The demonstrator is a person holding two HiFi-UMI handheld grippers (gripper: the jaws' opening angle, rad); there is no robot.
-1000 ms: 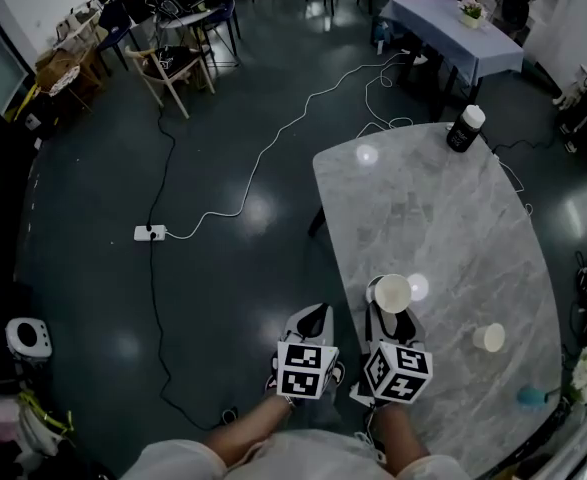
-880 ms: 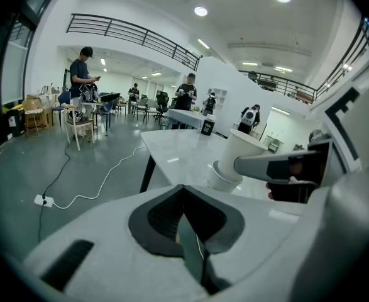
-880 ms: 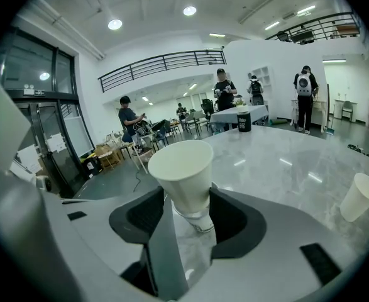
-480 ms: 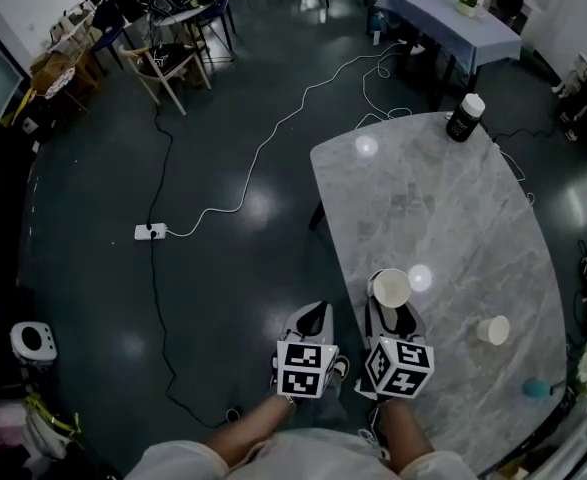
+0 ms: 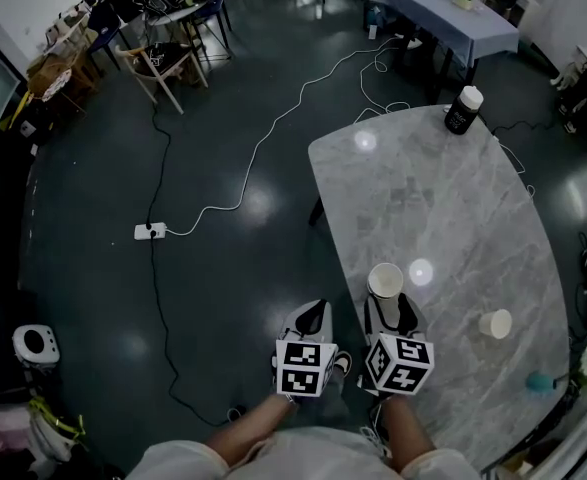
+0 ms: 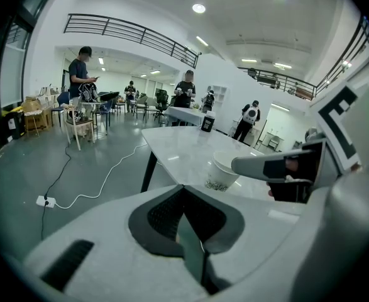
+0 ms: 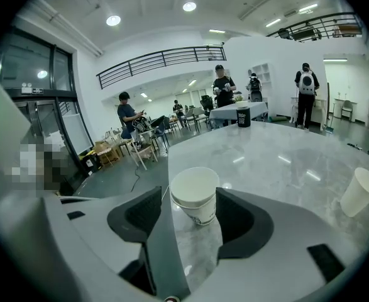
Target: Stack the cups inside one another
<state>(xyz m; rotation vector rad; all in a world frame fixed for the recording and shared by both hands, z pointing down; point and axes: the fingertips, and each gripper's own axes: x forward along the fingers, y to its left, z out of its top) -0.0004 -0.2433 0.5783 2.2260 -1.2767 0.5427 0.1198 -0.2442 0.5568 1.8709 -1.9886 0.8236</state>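
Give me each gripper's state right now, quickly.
Left gripper: jaws closed, empty.
Right gripper: jaws open, just been opening, paper cup standing between them, not gripped.

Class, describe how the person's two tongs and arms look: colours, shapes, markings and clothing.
Both the left tongs and right tongs have pale grey moulded shells with dark ribbed pads. Each carries a cube of black-and-white square markers. No cables show. The person wears light-coloured clothing.
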